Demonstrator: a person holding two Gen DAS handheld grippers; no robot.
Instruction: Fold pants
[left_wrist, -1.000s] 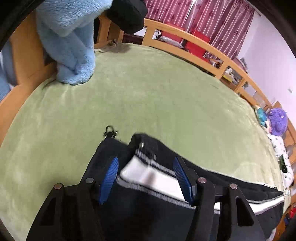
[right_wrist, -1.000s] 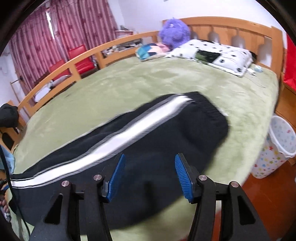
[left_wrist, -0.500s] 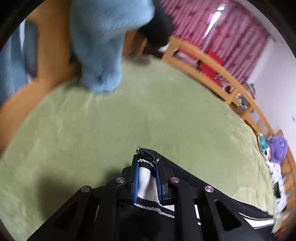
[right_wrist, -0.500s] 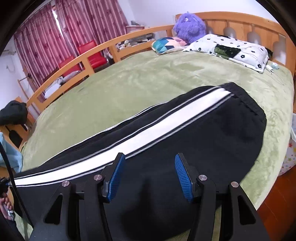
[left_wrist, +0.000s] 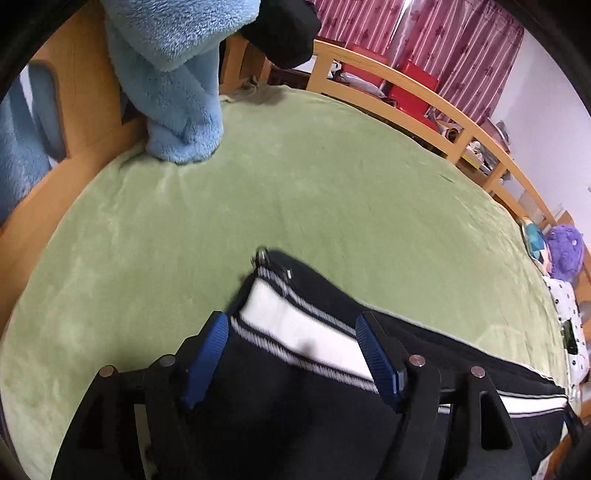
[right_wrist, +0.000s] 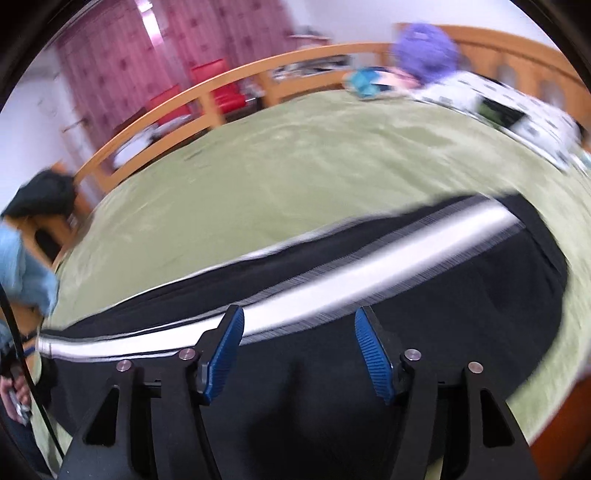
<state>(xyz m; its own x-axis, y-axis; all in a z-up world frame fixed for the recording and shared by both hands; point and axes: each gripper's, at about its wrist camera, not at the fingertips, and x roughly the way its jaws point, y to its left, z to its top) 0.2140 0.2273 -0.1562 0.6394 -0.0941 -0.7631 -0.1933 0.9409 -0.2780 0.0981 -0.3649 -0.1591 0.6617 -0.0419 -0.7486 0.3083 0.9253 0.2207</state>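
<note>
In the left wrist view the left gripper (left_wrist: 291, 345), pinched tight on the striped cuff half a second ago, is opening, its blue pads clear of the pants (left_wrist: 310, 354), whose cuff lies between them on the near part of the green bedspread (left_wrist: 295, 184); I judge that leg end is set down. In the right wrist view the right gripper (right_wrist: 299, 347) is also opening, holding nothing, and has swung along the pants (right_wrist: 369, 295) stretched left to right, probably toward the next fold.

Pants (right_wrist: 424, 332): black, with the white side stripe I see edged in grey.
Pose: laid out lengthwise, flat.
Place: on the green bedspread (right_wrist: 295, 173).
</note>
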